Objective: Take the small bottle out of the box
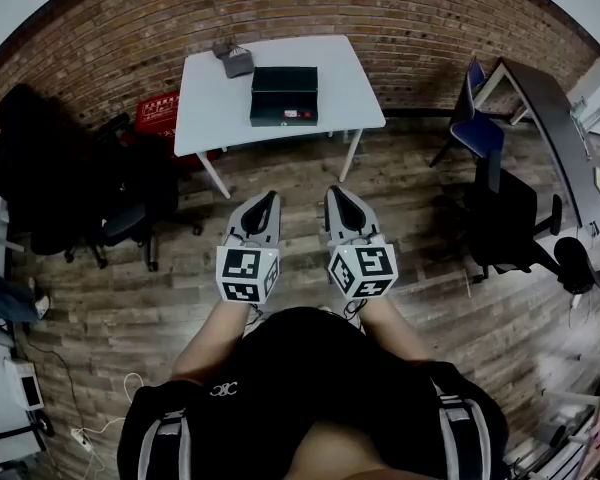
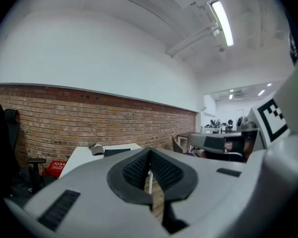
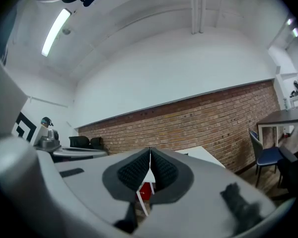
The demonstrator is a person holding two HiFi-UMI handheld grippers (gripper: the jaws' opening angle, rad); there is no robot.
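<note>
A dark box (image 1: pixel 284 95) with its lid down lies on the white table (image 1: pixel 205 98) by the brick wall, also seen as a flat dark shape (image 2: pixel 116 152) in the left gripper view. The small bottle is not visible. Both grippers hang side by side over the wooden floor, well short of the table. My left gripper (image 1: pixel 271 197) is shut and empty, its ribbed pads (image 2: pixel 137 170) meeting at the tips. My right gripper (image 1: pixel 332 191) is shut too, with nothing between its pads (image 3: pixel 161 169).
A grey cap (image 1: pixel 234 60) lies on the table's far edge beside the box. A red crate (image 1: pixel 156 111) sits left of the table. Black office chairs (image 1: pixel 110 208) stand at the left, and a dark desk (image 1: pixel 555 128) with chairs at the right.
</note>
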